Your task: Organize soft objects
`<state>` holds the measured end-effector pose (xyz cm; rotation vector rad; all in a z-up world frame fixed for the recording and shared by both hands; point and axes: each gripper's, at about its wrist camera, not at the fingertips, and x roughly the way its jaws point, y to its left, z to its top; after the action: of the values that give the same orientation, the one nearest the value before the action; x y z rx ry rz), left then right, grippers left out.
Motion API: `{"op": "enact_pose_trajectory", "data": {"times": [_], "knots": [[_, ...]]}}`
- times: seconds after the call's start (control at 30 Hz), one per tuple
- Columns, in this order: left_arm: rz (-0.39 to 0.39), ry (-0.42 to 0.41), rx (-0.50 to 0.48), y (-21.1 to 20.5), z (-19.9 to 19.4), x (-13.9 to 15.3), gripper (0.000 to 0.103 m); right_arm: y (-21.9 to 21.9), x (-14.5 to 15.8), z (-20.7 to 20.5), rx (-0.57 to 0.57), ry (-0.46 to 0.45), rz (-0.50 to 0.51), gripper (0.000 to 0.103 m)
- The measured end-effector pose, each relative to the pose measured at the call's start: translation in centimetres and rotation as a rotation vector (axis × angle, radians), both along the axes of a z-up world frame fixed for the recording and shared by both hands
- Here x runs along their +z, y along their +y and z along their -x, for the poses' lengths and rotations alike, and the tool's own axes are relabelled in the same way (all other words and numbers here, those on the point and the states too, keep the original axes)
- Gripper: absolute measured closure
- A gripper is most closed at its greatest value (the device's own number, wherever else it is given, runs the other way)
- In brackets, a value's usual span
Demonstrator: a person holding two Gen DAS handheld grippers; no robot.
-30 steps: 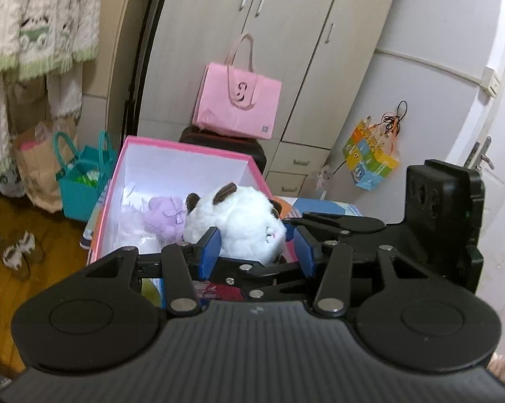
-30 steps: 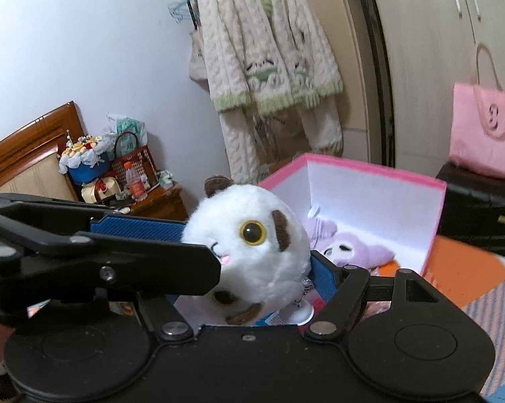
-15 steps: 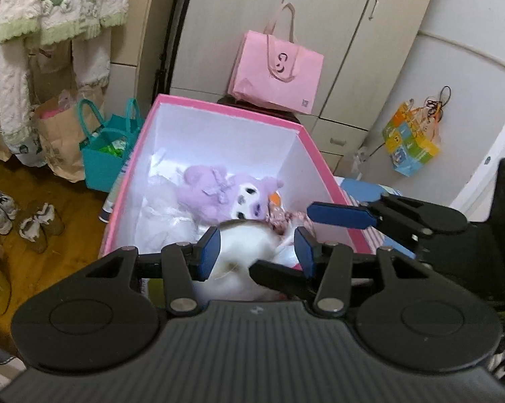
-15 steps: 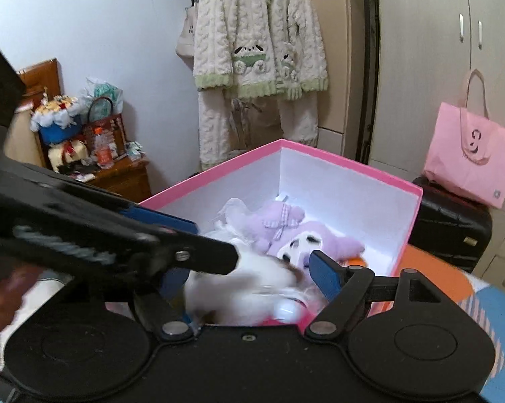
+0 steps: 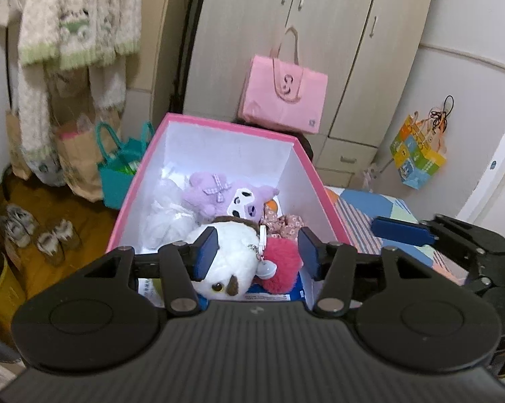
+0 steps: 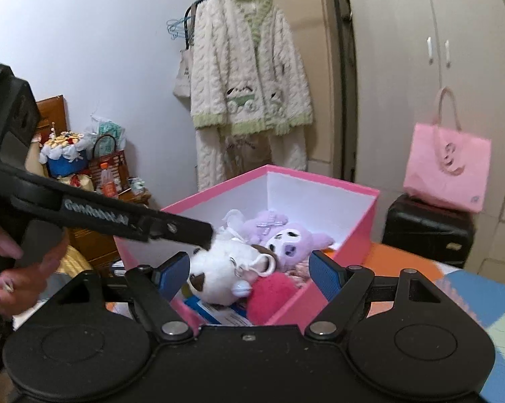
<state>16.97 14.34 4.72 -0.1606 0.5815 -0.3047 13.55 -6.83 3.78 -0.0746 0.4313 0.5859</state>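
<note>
Now white plush (image 5: 225, 262) in pink box (image 5: 323, 198), under parted left claw (image 5: 257, 255).

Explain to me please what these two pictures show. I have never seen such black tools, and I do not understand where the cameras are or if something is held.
There is no robot here. A person holds two hand tools, each with two blue-padded jaws and a camera that looks forward along them.

One picture is taken from the left gripper, the other from the right gripper. Each also sees the other tool at its edge, and the right view shows the person's hand.

Both look into a pink box with white inside walls. In it lie a white plush toy, a red pompom and a purple plush toy.

Both pairs of jaws stand open. Nothing is held; the white toy lies loose in the box.
</note>
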Motion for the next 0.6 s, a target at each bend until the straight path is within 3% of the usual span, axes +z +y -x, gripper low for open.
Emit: {"op": "enact_pose_trajectory", "data": {"times": [0.37,0.6], "knots": [[-0.053,-0.131,0.008,-2.7,6.2,1.1,0.044,-4.7,1.0,5.1,-0.16,-0.054,-0.038,0.018],[-0.04,-0.153,-0.024,-4.1,8.1,1.3,0.039,-7.0,1.2,7.3,-0.255,-0.07,-0.041,0.01]]}}
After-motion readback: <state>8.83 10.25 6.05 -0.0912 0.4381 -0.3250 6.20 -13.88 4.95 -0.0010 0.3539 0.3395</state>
